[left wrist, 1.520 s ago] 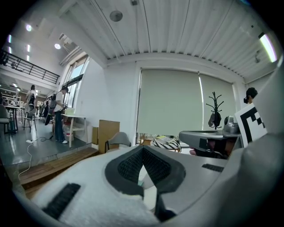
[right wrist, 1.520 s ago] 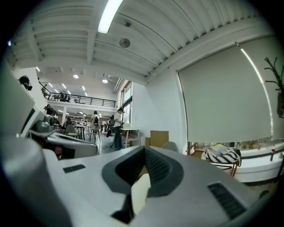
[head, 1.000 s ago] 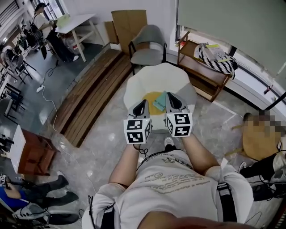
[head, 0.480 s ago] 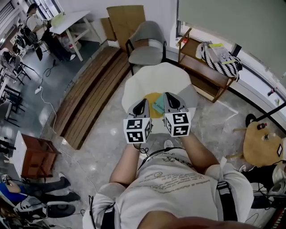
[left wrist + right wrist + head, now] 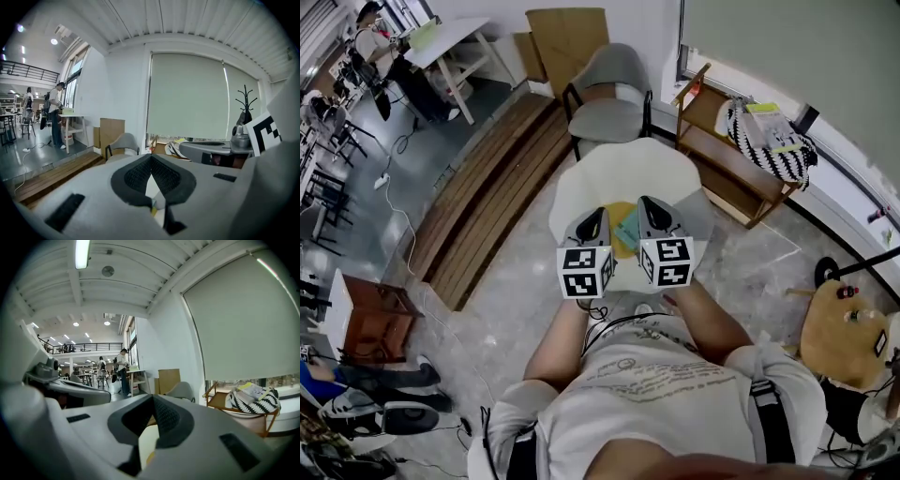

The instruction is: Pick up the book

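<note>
The thin teal book (image 5: 629,228) lay on a round yellow mat (image 5: 616,212) near the near edge of the round white table (image 5: 628,169), showing between the two grippers. The left gripper (image 5: 598,215) and the right gripper (image 5: 645,202) hovered over that edge, each with its jaws pressed together and pinching nothing.

the book (image 5: 630,228) is small, with a teal cover, and closed. it lies flat on a yellow mat (image 5: 621,208) on the white tabletop (image 5: 628,173).
</note>
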A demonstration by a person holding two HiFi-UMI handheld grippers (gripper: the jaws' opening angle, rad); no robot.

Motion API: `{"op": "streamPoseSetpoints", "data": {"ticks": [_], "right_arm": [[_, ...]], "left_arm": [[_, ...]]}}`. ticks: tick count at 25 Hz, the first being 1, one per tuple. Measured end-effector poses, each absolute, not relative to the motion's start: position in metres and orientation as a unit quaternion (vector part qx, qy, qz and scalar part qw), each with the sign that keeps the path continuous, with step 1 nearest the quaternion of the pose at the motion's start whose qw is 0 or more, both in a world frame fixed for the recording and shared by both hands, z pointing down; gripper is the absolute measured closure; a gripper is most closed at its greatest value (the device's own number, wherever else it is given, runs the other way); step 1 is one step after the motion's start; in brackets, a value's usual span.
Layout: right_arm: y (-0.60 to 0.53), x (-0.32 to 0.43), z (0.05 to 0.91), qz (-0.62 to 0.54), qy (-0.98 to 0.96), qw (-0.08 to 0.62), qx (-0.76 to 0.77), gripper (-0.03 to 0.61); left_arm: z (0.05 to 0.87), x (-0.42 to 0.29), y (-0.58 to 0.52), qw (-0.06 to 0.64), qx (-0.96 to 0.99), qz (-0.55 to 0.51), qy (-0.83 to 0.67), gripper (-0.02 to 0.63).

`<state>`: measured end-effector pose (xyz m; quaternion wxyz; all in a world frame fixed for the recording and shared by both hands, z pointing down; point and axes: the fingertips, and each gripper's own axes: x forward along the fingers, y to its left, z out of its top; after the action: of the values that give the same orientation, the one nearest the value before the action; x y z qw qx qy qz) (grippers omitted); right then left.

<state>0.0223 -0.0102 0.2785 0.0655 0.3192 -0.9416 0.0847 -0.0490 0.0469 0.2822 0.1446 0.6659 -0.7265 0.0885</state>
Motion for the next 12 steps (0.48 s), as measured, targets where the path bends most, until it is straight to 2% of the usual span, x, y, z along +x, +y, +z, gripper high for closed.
{"op": "streamPoseSetpoints", "data": {"ticks": [12], "right_arm": [[-0.067,0.026,0.298,0.105,-0.947,0.065,0.297,0.552]], "left_arm": [[0.296,-0.045,-0.005,0.151,0.644,0.097,-0.744,0.595]]}}
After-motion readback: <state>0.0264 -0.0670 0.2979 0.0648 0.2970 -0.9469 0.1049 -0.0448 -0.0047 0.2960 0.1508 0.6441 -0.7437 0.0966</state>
